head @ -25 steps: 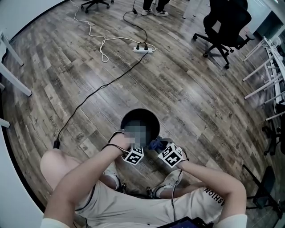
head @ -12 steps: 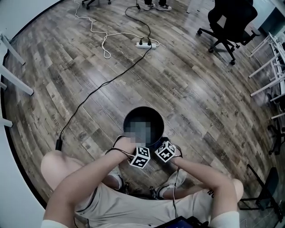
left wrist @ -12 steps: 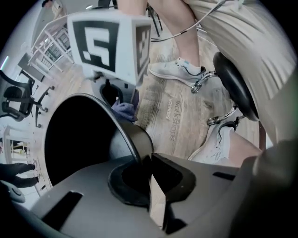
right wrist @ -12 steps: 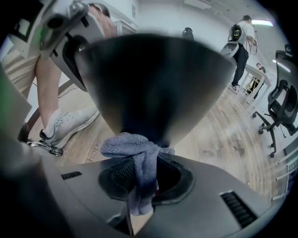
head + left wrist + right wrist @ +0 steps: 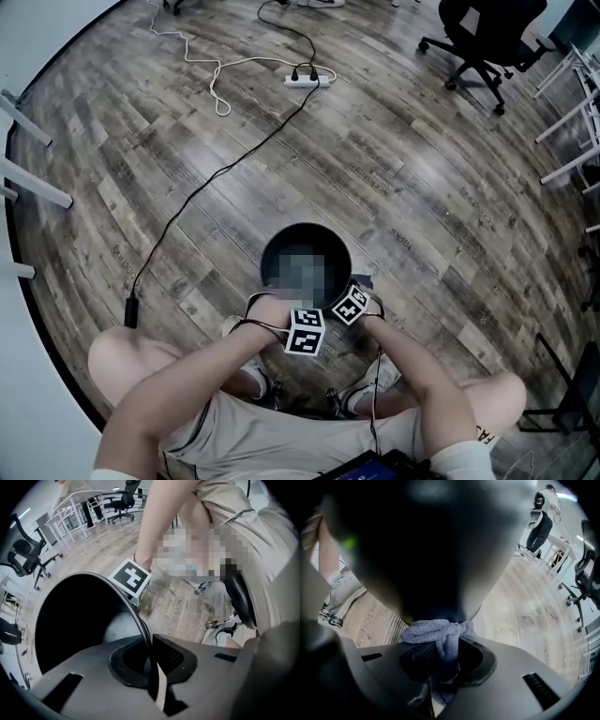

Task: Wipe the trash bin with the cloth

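Pointing straight down, the left gripper (image 5: 152, 667) has just closed its jaws on the rim of the trash bin (image 5: 132, 609); the steeply tilted right gripper (image 5: 440, 660) pinches the cloth (image 5: 436, 630).

weathered grey-brown wood-plank floor (image 5: 403, 178), black swivel office chair (image 5: 487, 28) upper right, white power strip (image 5: 307, 81), long black cable (image 5: 199, 189), white metal desk legs (image 5: 37, 185) at left
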### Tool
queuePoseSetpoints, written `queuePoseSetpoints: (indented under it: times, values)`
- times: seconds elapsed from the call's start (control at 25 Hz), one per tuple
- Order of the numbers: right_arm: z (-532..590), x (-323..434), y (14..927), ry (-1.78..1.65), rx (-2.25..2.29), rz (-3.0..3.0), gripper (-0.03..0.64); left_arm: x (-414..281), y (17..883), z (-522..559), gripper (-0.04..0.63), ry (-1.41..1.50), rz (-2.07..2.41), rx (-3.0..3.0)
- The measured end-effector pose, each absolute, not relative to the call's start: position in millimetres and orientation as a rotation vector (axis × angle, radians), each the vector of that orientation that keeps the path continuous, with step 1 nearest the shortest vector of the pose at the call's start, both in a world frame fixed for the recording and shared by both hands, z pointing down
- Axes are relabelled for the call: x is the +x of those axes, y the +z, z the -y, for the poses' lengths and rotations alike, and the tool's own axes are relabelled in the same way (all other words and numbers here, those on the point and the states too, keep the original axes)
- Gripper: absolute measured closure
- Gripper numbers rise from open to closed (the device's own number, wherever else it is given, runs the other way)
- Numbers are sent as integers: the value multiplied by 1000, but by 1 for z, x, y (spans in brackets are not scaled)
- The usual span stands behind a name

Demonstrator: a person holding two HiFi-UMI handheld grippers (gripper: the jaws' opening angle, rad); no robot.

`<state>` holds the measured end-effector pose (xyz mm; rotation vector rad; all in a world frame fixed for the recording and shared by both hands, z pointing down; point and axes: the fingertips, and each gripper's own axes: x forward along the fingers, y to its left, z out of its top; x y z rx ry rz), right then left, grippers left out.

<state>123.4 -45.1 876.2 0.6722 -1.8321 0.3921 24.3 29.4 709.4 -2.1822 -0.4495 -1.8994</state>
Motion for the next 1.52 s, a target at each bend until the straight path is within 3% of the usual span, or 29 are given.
queuePoseSetpoints:
  times: [0.24, 0.32, 0.4, 0.88, 0.92, 1.0, 1.04, 1.52]
  values:
    - [37, 126, 856, 503, 657, 1809, 541, 24, 707, -31, 563, -1871, 456, -2168]
    - [36, 131, 840, 594, 669, 1822, 541, 31, 697, -29, 490, -1805, 503, -2143]
    - [25, 136, 823, 653, 655, 1814, 541, 33, 688, -29, 460, -1771, 549, -2118]
    - [7, 126, 651, 305, 607, 1957, 541, -30, 711, -20, 454, -1846, 663, -1819]
    - [7, 122, 644, 301, 617, 1970, 541, -28, 711, -20, 458, -1835, 658, -1809]
    - [9, 114, 639, 314, 635, 1989, 541, -26, 712, -19, 552, -1819, 646, -1788]
    - [11, 110, 641, 321, 640, 1991, 541, -24, 712, -19, 563, -1817, 644, -1784]
    - [25, 116, 719, 284, 638, 1896, 541, -5, 709, -34, 566, -1863, 634, -1960]
